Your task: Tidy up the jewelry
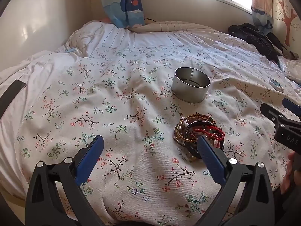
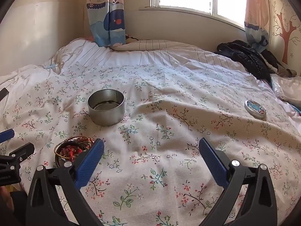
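Observation:
A heap of bracelets (image 1: pixel 199 131), red, brown, black and gold, lies on the flowered bedspread (image 1: pixel 122 103). Behind it stands a round metal tin (image 1: pixel 191 83), lidless and upright. My left gripper (image 1: pixel 150 146) is open over bare cloth, and its right finger overlaps the near edge of the heap. In the right wrist view the bracelets (image 2: pixel 72 148) sit just left of my right gripper (image 2: pixel 151 148), which is open with only cloth between its fingers. The tin (image 2: pixel 106 109) stands beyond them. The tin's lid (image 2: pixel 255 109) lies flat to the far right.
A black jacket (image 2: pixel 246 56) is piled at the bed's far right corner by the wall. Curtains (image 2: pixel 106 17) hang at the head of the bed under a window. A striped white duvet (image 1: pixel 150 37) covers the far part. The right gripper's body (image 1: pixel 284 124) shows at the right edge.

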`<state>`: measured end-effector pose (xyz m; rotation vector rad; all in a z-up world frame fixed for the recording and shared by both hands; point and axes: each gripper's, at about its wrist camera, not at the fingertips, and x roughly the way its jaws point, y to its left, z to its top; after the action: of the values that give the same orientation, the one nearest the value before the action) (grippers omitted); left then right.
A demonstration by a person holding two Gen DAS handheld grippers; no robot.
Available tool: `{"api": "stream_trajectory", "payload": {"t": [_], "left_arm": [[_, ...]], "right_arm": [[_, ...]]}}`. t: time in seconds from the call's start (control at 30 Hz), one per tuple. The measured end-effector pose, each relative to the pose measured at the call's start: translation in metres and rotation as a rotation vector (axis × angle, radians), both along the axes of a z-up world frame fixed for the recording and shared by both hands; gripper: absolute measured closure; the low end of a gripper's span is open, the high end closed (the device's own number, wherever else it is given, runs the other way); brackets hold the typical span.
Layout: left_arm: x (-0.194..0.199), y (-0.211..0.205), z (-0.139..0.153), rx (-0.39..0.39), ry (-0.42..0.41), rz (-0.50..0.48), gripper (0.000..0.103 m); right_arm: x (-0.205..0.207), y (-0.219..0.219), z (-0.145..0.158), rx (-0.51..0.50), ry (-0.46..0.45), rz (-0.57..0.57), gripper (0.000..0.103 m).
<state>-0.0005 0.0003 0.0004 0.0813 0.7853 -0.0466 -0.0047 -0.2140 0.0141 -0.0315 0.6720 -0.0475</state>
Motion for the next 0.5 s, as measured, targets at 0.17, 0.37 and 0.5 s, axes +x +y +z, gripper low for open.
{"api": "stream_trajectory", "payload": {"t": [0.17, 0.37, 0.5], "left_arm": [[-0.0005, -0.0001, 0.0003, -0.009, -0.002, -0.001, 0.008], [-0.0001, -0.0009, 0.0030, -0.045, 0.003, -0.012, 0.008], [0.0009, -0.0002, 0.0024, -0.052, 0.006, -0.017, 0.008]], "right_arm": [[0.0010, 0.0002, -0.0010, 0.012, 0.010, 0.031, 0.006], [-0.0007, 0.0049, 0.0003, -0.015, 0.000, 0.028, 0.006], [-0.0007, 0.0022, 0.0011, -0.004, 0.002, 0.025, 0.006]]}}
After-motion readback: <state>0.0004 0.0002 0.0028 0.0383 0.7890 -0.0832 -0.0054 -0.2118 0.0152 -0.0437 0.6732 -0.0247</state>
